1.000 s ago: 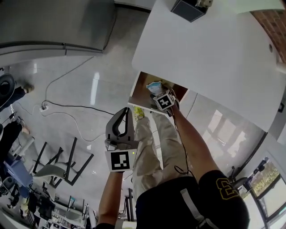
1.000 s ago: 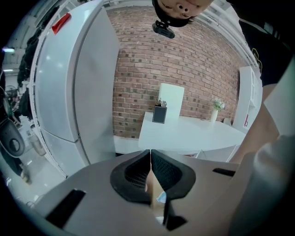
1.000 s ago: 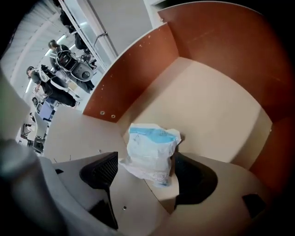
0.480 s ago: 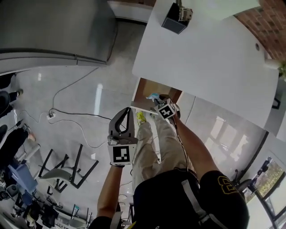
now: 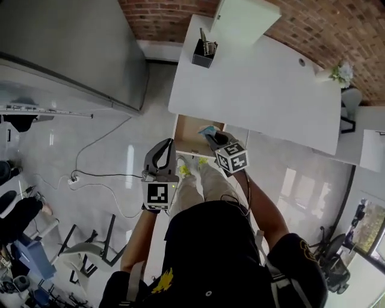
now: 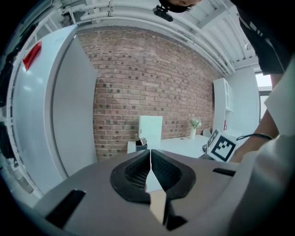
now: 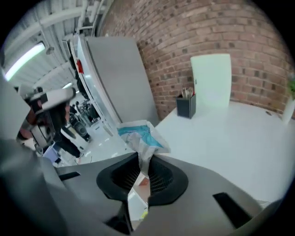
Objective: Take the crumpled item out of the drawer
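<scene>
The crumpled item (image 5: pixel 208 130), a white and teal wrapper, sticks up from my right gripper (image 5: pixel 212 138) over the open wooden drawer (image 5: pixel 187 129) under the white desk (image 5: pixel 258 78). In the right gripper view the crumpled item (image 7: pixel 139 135) is pinched between the pads of the right gripper (image 7: pixel 143 169), whose jaws are closing on its lower end. My left gripper (image 5: pixel 165 146) hangs left of the drawer over the floor. In the left gripper view the left gripper (image 6: pixel 150 156) is shut with nothing in it.
A black pen holder (image 5: pixel 203 55) and a white box (image 5: pixel 243 18) stand at the desk's far side, a small plant (image 5: pixel 338 72) at its right end. A grey cabinet (image 5: pixel 72 42) fills the upper left. A cable (image 5: pixel 102 177) and chair legs (image 5: pixel 90 246) lie on the floor at left.
My right gripper has closed on the crumpled item and lifted it from inside the drawer to above its front edge. The left gripper has stayed beside the drawer.
</scene>
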A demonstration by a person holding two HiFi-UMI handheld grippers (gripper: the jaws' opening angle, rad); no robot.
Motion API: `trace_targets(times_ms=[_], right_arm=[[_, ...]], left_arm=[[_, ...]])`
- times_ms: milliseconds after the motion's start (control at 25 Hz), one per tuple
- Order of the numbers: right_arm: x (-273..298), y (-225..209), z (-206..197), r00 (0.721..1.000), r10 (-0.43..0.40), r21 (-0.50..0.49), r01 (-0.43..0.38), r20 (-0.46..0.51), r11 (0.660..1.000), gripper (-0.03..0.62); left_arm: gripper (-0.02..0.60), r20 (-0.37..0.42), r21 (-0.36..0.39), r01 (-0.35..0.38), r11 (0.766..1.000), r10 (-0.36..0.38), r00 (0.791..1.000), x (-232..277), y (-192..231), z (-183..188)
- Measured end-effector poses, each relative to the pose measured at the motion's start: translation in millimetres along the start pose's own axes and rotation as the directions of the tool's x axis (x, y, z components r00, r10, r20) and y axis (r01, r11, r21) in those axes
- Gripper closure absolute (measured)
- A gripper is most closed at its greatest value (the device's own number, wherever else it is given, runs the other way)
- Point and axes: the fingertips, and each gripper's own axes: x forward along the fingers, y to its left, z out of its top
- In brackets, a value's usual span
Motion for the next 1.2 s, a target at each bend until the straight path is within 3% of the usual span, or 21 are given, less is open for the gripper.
trace_targets(times_ms=[120,240,480,720,1000,1200], right_arm=[[-66.4,12.2,46.2,0.987,-0.052,0.029,0.048,0.153,0.998,0.519],[-129.3,16.1,75.2,0.95,-0.129,0.044,0.122,0.283,0.992,0.519],[-227.9,13.6,83.3,0.88,-0.226,0.059,0.222,0.418,0.973,0.519],[-319.6,-4.4,76.6,0.819,-0.277,0.072,0.279,0.503,0.957,0.519],[-427.3,-41.4,54.8,0.747,-0.253,0.054,0.28,0.615,0.959,0.517],[-482.5,-61.9,35.2,0.718,-0.227,0.021,0.284,0.658,0.959,0.517]], left_arm=[[0.558,0.035,-0.009,0.056,0.998,-0.056,0.998,-7.0,-16.9,19.6],[0.558,0.07,-0.002,0.12,0.993,-0.12,0.99,-4.3,-38.2,34.9],[0.558,0.132,0.048,0.2,0.979,-0.204,0.97,8.1,-90.5,71.0],[0.558,0.193,0.091,0.212,0.973,-0.226,0.955,10.7,-152.8,116.5],[0.558,0.229,0.127,0.172,0.977,-0.197,0.953,7.5,-246.0,150.3],[0.558,0.252,0.139,0.148,0.979,-0.18,0.951,2.0,-309.4,168.7]])
